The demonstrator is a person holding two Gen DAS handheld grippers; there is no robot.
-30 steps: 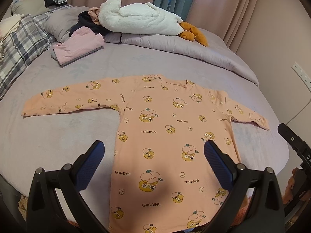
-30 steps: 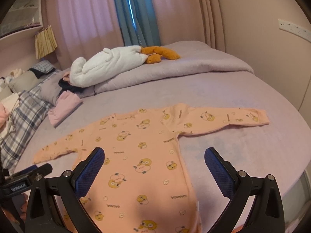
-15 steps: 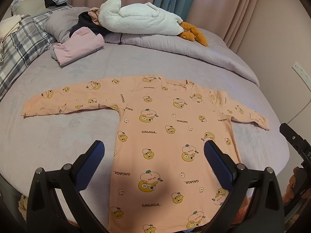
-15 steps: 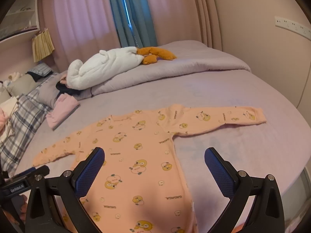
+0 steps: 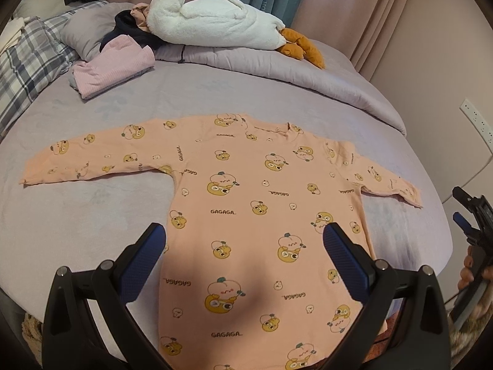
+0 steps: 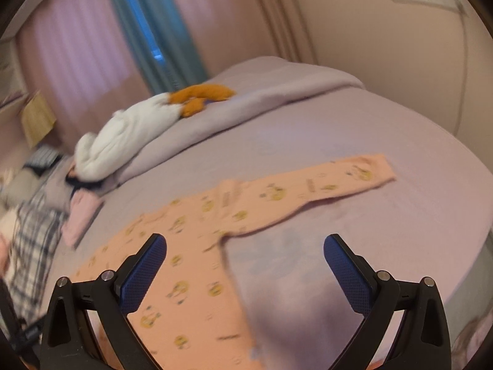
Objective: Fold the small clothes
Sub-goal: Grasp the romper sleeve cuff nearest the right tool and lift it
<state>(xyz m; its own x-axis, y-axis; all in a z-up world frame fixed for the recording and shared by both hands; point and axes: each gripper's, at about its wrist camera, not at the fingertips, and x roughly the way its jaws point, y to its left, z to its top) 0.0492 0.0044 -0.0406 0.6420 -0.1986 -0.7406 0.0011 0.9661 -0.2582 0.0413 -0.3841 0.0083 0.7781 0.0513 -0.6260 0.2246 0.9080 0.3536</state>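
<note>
A small peach long-sleeved top (image 5: 246, 203) with yellow cartoon prints lies flat on the lilac bed (image 5: 92, 222), sleeves spread out to both sides. My left gripper (image 5: 245, 240) is open and empty, held above the top's lower body. My right gripper (image 6: 245, 246) is open and empty, above the top's right side near the armpit; the top (image 6: 197, 246) and its right sleeve (image 6: 323, 182) show blurred there. The right gripper also shows at the right edge of the left wrist view (image 5: 468, 215).
A folded pink garment (image 5: 114, 67) lies at the back left. A white plush goose (image 5: 215, 21) with orange feet rests on a rolled lilac quilt (image 5: 277, 71). Plaid bedding (image 5: 27, 61) is at far left. The wall (image 5: 446, 61) stands right.
The right gripper has swung to the right, blurring its view and bringing the right sleeve toward centre. The left gripper has barely moved. The top lies as before.
</note>
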